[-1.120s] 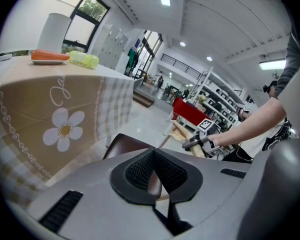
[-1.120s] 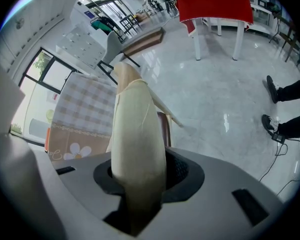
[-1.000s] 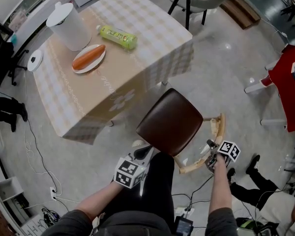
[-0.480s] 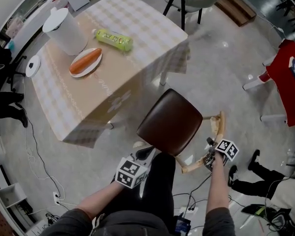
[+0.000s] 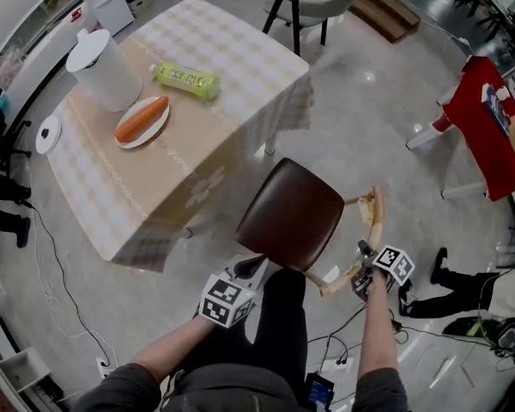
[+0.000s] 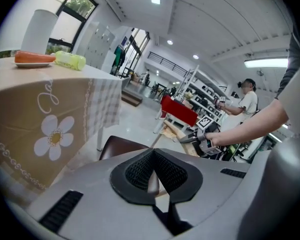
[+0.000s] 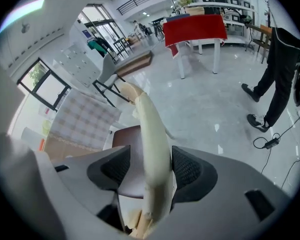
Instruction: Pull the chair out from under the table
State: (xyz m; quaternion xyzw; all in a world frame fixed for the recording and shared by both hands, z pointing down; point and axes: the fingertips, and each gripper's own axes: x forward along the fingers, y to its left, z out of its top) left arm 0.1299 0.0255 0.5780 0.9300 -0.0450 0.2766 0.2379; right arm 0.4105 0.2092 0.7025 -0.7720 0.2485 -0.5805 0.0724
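The chair [image 5: 292, 215] stands on the floor just off the desk's [image 5: 232, 67] near edge, by its right-hand corner, with the brown seat wholly clear of the checked cloth [image 5: 197, 178]. The right tool [image 7: 150, 169] has its jaws spread wide, having just been opening. The chair's pale curved backrest [image 5: 376, 221] runs between them, and the pads are not pressing on it. The left tool [image 6: 154, 173] hovers at the seat's near side, its jaws almost together and empty.
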